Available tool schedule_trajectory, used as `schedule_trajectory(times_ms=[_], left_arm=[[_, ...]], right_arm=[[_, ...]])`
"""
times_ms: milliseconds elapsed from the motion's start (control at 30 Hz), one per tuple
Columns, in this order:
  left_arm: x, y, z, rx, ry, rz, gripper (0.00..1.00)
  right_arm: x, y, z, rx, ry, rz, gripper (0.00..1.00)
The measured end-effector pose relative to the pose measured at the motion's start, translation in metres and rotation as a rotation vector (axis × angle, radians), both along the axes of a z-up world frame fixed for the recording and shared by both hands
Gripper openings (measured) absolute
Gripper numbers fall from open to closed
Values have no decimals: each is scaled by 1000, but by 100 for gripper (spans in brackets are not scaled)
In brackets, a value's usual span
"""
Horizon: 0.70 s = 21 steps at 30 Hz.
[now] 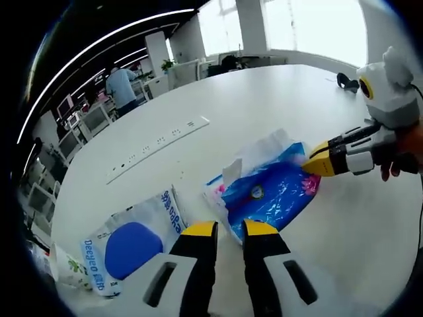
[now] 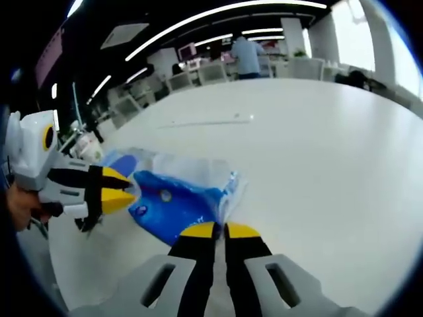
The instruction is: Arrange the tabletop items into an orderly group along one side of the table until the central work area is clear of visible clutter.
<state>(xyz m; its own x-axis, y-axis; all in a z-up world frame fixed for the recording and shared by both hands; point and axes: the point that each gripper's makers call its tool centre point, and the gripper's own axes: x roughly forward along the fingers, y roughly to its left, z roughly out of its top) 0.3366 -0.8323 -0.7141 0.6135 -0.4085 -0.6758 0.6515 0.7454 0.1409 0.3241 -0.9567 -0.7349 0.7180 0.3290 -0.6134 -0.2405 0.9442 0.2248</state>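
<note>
We hold two yellow-tipped, two-jaw grippers over a large round white table (image 1: 264, 112) in an open-plan office.

Left gripper view: our left gripper (image 1: 229, 231) rises from the bottom edge, its jaws close together with a narrow gap between the yellow tips; nothing sits between them. Just past the tips lies a crinkled blue plastic pack of tissues with white and pink print (image 1: 271, 191), with white tissue paper sticking up from its far side. The right gripper (image 1: 316, 164) enters from the right edge, held by a hand (image 1: 403, 153). Its yellow tips are drawn together and touch the right end of the blue pack. We cannot tell whether they pinch the wrapper. To the left of the left gripper lies a flat white packet with a dark blue oval and blue lettering (image 1: 135, 241). Beyond it, a long white power strip (image 1: 158, 148) lies flat on the table. A small black object (image 1: 347, 82) sits at the far right of the table. A person in a blue shirt (image 1: 121, 86) stands among the desks behind.

Right gripper view: the right gripper's tips meet at the near edge of the blue pack, on its clear wrapper. The left gripper comes in from the left, tips together, beside the pack's left end.
</note>
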Motion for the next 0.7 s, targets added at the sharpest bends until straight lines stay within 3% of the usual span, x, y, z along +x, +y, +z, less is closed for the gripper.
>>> schedule_trajectory(times_ms=[433, 700], left_arm=[[-6, 13, 6, 10, -10, -5, 12], [0, 35, 5, 48, -40, 17, 20]], right_arm=[[7, -3, 0, 12, 0, -74, 0], [11, -4, 0, 48, 4, -126, 0]])
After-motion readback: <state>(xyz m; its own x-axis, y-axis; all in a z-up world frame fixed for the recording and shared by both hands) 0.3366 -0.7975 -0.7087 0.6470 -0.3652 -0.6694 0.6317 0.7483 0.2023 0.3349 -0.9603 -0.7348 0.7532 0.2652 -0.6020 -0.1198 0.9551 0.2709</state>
